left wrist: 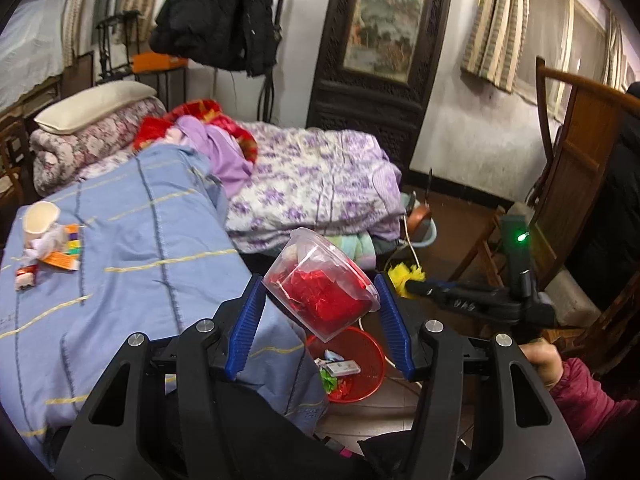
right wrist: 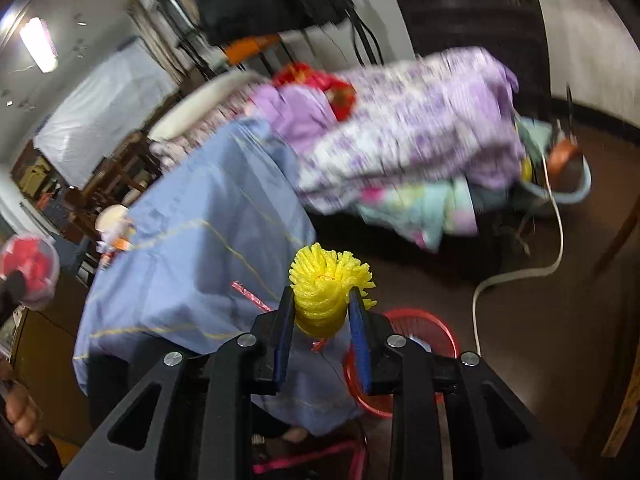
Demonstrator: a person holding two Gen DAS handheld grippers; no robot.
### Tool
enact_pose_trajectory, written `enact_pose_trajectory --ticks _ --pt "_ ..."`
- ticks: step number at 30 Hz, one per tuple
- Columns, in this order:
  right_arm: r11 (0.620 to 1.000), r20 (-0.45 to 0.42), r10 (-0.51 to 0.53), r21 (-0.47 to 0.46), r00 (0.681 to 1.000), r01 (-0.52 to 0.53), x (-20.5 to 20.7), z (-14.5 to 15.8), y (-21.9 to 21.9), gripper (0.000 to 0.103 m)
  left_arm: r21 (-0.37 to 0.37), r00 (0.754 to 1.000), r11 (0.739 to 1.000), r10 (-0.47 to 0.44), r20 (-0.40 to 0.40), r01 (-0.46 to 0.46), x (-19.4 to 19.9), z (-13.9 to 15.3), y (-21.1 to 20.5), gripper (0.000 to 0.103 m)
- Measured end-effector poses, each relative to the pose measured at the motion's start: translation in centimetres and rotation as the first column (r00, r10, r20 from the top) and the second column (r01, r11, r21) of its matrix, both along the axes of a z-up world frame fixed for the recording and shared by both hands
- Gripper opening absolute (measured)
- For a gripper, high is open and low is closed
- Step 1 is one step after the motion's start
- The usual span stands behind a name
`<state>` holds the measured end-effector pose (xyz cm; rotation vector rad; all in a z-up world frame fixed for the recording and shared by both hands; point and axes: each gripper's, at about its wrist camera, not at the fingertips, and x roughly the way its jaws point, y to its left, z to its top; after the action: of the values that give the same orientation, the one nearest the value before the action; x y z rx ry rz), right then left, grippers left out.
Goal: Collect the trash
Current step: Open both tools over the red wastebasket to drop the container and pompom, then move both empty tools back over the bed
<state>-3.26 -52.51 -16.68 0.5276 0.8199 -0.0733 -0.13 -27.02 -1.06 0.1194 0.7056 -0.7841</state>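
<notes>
red basket point(right wrist: 434, 322): its near side is hiding behind the right gripper point(right wrist: 322, 312) and the blue bedsheet point(right wrist: 208, 248).
basket contents point(left wrist: 340, 372): scraps are showing too small to identify.
purple floral quilt point(right wrist: 420, 128): motion blur is smearing its pattern in the right wrist view.
trash pile on the bed point(left wrist: 44, 240): apart from a paper cup, the pieces are lying too small to name.
clear container point(right wrist: 30, 268): the frame's left edge is cutting it off.
</notes>
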Motion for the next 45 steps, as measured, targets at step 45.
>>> enact_pose_trajectory --ticks 45 --pt "0.997 0.184 -0.07 -0.013 0.98 0.074 -2.0 5.3 -2.2 0.059 0.05 0.993 0.998 -0.044 -0.107 0.05 4.7 -3.7 -6.4 0.077"
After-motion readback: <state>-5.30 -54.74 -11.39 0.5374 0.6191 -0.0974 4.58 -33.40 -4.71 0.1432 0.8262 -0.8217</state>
